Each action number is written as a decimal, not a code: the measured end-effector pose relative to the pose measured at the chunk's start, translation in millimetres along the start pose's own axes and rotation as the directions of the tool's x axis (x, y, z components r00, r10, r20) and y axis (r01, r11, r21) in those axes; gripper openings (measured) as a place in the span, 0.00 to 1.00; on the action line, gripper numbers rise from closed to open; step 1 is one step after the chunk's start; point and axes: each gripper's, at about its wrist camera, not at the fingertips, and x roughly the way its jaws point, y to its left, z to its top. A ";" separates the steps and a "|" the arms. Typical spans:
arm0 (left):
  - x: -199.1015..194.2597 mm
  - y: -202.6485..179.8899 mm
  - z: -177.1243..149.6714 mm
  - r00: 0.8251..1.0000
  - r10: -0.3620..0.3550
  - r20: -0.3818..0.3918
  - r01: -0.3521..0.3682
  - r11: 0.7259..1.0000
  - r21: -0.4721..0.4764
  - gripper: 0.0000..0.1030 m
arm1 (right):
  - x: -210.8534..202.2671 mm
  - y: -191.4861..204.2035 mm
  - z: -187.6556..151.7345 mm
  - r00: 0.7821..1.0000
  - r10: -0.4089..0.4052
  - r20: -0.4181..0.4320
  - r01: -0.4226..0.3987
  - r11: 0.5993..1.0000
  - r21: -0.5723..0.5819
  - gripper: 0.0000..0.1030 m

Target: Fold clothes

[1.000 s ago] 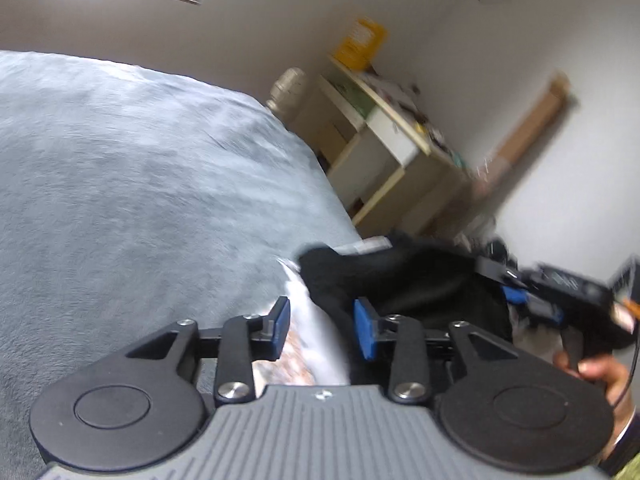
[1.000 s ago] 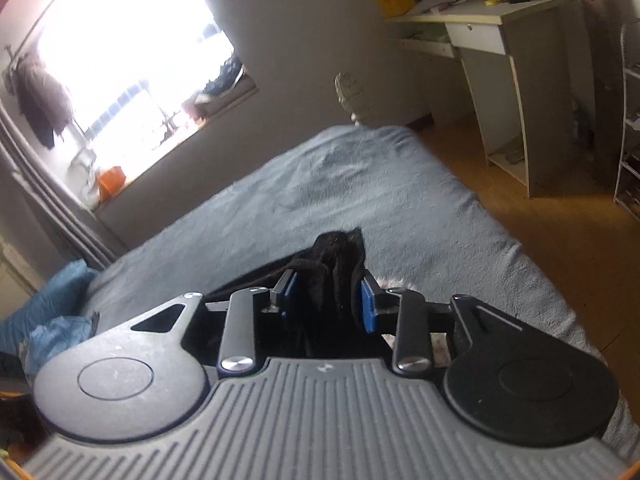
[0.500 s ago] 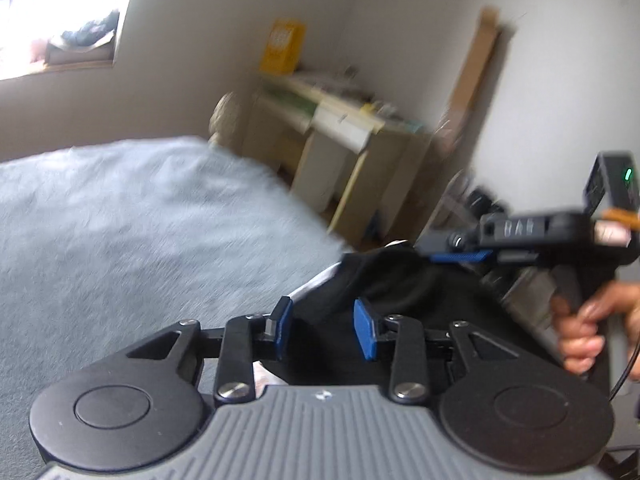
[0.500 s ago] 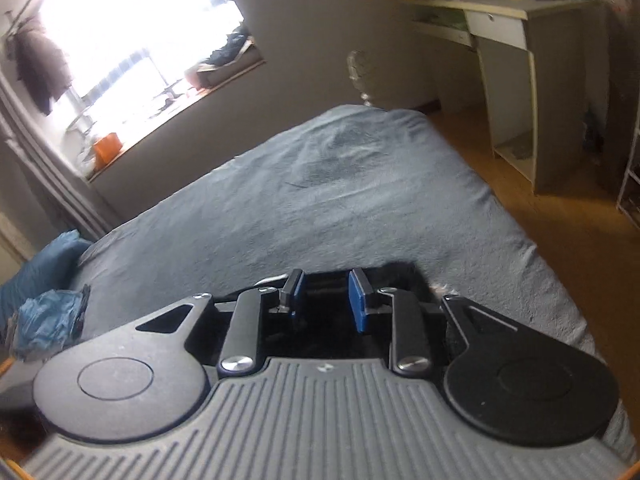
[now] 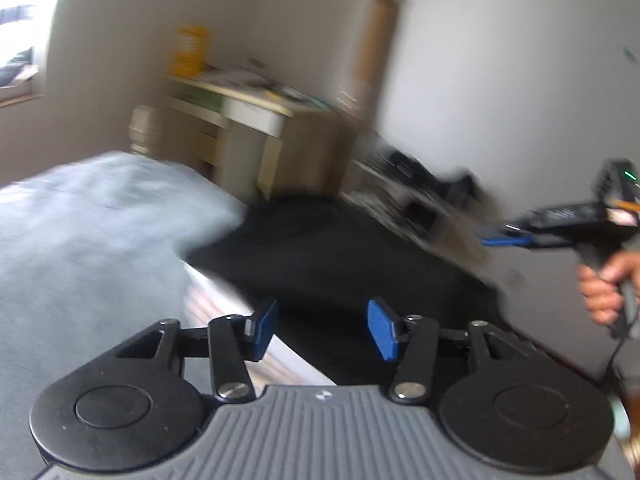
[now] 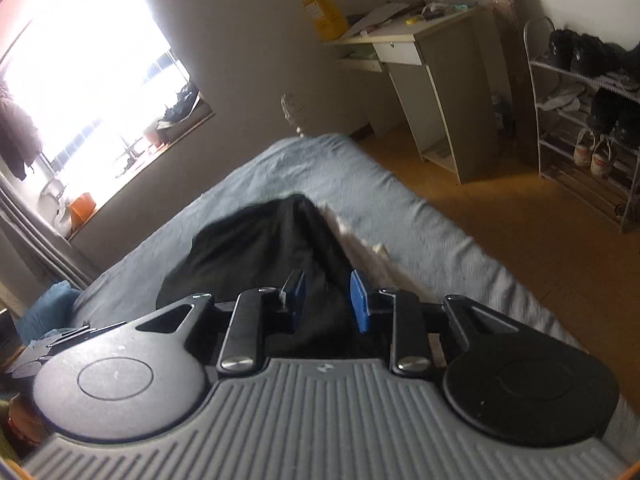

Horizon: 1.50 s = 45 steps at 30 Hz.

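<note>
- The black garment [image 6: 256, 248] lies on the grey bed [image 6: 360, 184], near the bed's edge, with a pale strip [image 6: 360, 248] of something showing beside it toward 3 o'clock in my right view.
- Left hand-held gripper [image 5: 322, 330]: jaws wide apart, nothing between the pads; dark cloth lies beyond and below them. This view is blurred by motion.
- Right hand-held gripper [image 6: 326, 300]: jaws at a narrow gap with black fabric [image 6: 320, 320] between them. I judge it is pinching the cloth, though contact at the pads is not clearly shown.
- In the left view the right unit [image 5: 576, 220] sits at 3 o'clock, gripped by the person's hand [image 5: 608, 288].
- Handling, my judgement: soft, limp, light cloth; it will sag and bunch, not slip or break. It needs two holds to stay flat.
- Where to take hold, my judgement: at an edge or corner, pinching a single layer, the two grips well apart along one hem.
- Orientation: in the right view the heap runs from the jaws toward 11 o'clock, peaking at 12. It is too rumpled to name collar, hem or a true long axis.
</note>
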 end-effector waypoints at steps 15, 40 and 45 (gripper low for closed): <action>-149.7 -47.8 -64.2 0.993 0.101 -0.062 -0.102 0.995 -0.007 0.76 | -110.3 67.9 -146.0 0.968 -0.251 -0.025 0.252 0.967 0.039 0.48; -369.2 -171.8 -164.4 0.956 0.291 0.048 -0.291 0.957 -0.005 1.00 | -310.4 242.6 -327.0 0.887 -0.431 0.166 0.450 0.887 -0.102 0.99; -375.7 -182.3 -173.0 0.956 0.288 0.051 -0.289 0.957 0.000 1.00 | -327.6 249.8 -338.3 0.851 -0.490 0.192 0.515 0.849 -0.115 0.99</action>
